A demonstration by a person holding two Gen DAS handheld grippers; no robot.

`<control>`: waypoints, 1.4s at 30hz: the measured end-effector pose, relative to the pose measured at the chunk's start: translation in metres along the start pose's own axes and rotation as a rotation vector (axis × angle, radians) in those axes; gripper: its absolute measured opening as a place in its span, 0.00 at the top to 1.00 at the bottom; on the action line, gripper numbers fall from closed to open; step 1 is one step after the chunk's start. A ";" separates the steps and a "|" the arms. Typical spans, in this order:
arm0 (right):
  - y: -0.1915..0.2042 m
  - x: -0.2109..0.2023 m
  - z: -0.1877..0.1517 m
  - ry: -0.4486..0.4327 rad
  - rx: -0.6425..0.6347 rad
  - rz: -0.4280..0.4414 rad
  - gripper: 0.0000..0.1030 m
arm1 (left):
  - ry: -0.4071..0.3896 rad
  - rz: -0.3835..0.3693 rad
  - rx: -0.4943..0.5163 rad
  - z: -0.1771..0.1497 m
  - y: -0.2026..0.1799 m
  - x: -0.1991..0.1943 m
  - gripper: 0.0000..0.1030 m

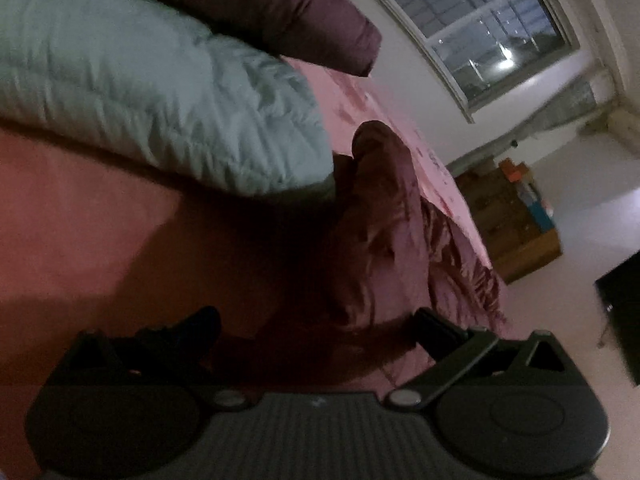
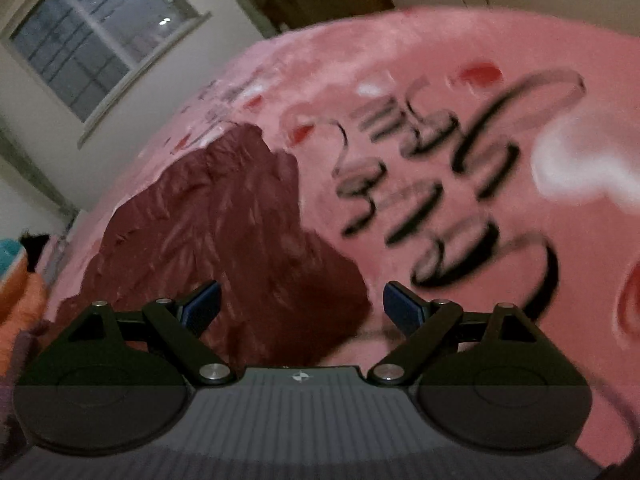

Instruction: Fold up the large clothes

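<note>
Two grippers are seen over a bed covered by a plush pink blanket (image 2: 460, 60) – fuzzy pile, printed with big black script, red dots and white patches. That blanket is taken as the landmark here.

A maroon garment (image 2: 224, 232) is lying crumpled on the blanket, toward its window-side edge. The fabric is thin and slightly shiny, bunched into sharp little creases and ridges, heaped rather than flat.

The right gripper (image 2: 301, 306) is held just above the blanket with its fingers spread wide apart, nothing between them. Its left blue-padded fingertip is seen over the near end of the garment, the right one over bare pink pile; whether cloth is touched can't be told.

From the left wrist view, the left gripper (image 1: 316, 324) is also held with fingers well apart – it's dim and blurry, but nothing is seen pinched. The garment (image 1: 384, 240) is seen beyond it as a wrinkled mound. Past that on the blanket, a puffy pale blue quilted duvet (image 1: 160, 92) is folded, with a dark purple pillow-like roll (image 1: 288, 8) behind it.
</note>
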State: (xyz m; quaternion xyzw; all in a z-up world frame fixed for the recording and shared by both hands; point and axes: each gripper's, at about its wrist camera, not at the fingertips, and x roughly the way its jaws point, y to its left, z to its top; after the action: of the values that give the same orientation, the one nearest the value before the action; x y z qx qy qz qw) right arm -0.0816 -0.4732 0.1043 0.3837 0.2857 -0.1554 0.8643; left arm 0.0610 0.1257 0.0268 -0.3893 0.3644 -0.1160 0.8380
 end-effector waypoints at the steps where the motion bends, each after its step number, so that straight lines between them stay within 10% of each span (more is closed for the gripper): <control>1: -0.004 0.001 -0.004 0.020 0.040 0.022 0.00 | 0.000 -0.005 0.000 -0.001 -0.001 0.002 0.01; 9: -0.001 0.016 -0.030 0.046 0.136 0.183 0.00 | 0.015 -0.085 -0.033 -0.009 -0.008 0.023 0.01; 24: 0.010 0.049 -0.025 -0.075 0.214 0.221 0.00 | 0.011 -0.187 -0.086 -0.009 -0.016 0.052 0.02; 26: 0.016 0.046 -0.026 -0.077 0.190 0.195 0.01 | 0.018 -0.161 -0.070 -0.009 -0.019 0.053 0.20; 35: 0.028 0.027 -0.015 -0.051 0.066 0.123 0.58 | 0.046 -0.119 -0.045 -0.013 -0.026 0.039 0.60; 42: 0.019 -0.018 -0.017 -0.040 0.020 0.082 0.65 | 0.098 -0.096 -0.008 -0.040 -0.030 0.013 0.62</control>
State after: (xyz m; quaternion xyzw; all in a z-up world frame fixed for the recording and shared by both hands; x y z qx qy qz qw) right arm -0.0929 -0.4470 0.1165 0.4005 0.2512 -0.1304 0.8715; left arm 0.0444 0.0764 0.0248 -0.4034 0.3866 -0.1734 0.8110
